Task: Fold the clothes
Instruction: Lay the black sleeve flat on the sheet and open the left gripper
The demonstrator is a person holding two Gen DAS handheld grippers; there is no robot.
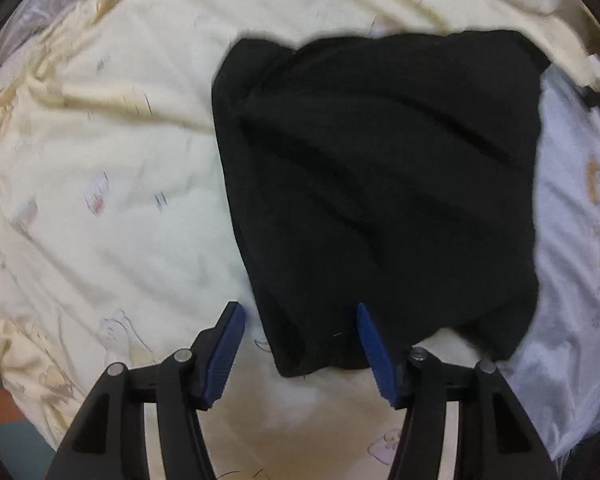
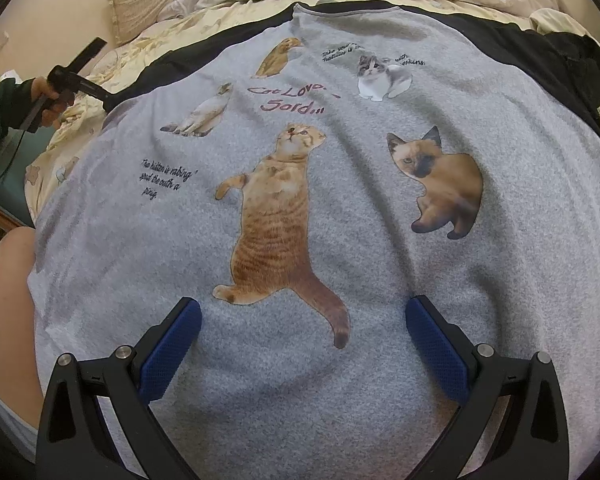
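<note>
Spreading flat on rumpled cream bedding (image 1: 100, 184): fleecy grey cat-print shirt (image 2: 340, 360), black sleeve (image 1: 380, 180); both grippers (image 1: 300, 344) (image 2: 304, 344) apart.

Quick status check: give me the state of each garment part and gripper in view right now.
left gripper: open, black cuff between its pads, not pinched.
right gripper: open, above the shirt front, empty.
black sleeve: lying flat on the bedding, wrinkled.
grey cat shirt: spread face up, not yet folded.
cream bedding: rumpled.
</note>
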